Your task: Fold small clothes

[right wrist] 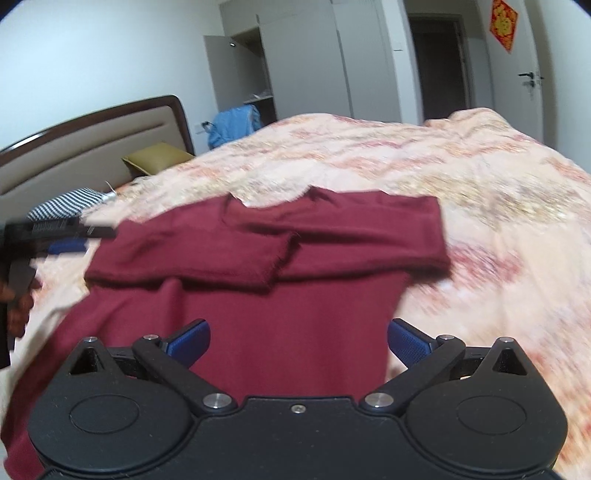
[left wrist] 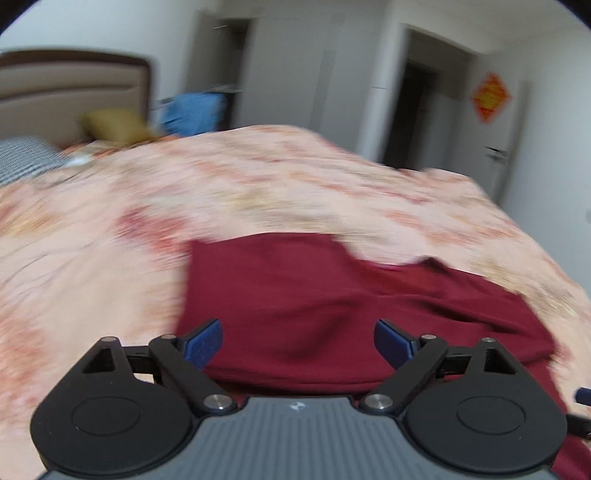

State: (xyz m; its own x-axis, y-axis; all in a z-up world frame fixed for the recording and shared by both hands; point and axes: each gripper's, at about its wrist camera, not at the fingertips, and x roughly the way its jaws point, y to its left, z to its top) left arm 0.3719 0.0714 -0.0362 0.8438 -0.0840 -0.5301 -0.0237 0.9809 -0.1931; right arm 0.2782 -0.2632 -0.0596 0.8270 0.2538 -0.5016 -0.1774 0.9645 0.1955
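A dark red sweater (right wrist: 258,295) lies flat on the floral bedspread (right wrist: 461,177), both sleeves folded across its chest so their cuffs meet near the middle. The right gripper (right wrist: 297,341) hangs just above the sweater's lower body, its blue pads (right wrist: 188,341) spread wide with nothing between them. The left gripper (left wrist: 297,343) likewise stands released over the garment's left part, its blue fingers (left wrist: 205,343) well apart; the left view is heavily smeared, so the cloth's edges there are hard to trace. In the right view the left tool shows at the far left edge beside the sweater's shoulder. Around the bed: a padded headboard (right wrist: 92,147), an olive pillow (right wrist: 155,157), a striped cloth (right wrist: 62,206), a blue garment (right wrist: 232,123) beside a grey wardrobe (right wrist: 306,62), a dark doorway (right wrist: 439,62), and a red diamond decoration (right wrist: 503,24) on a door.
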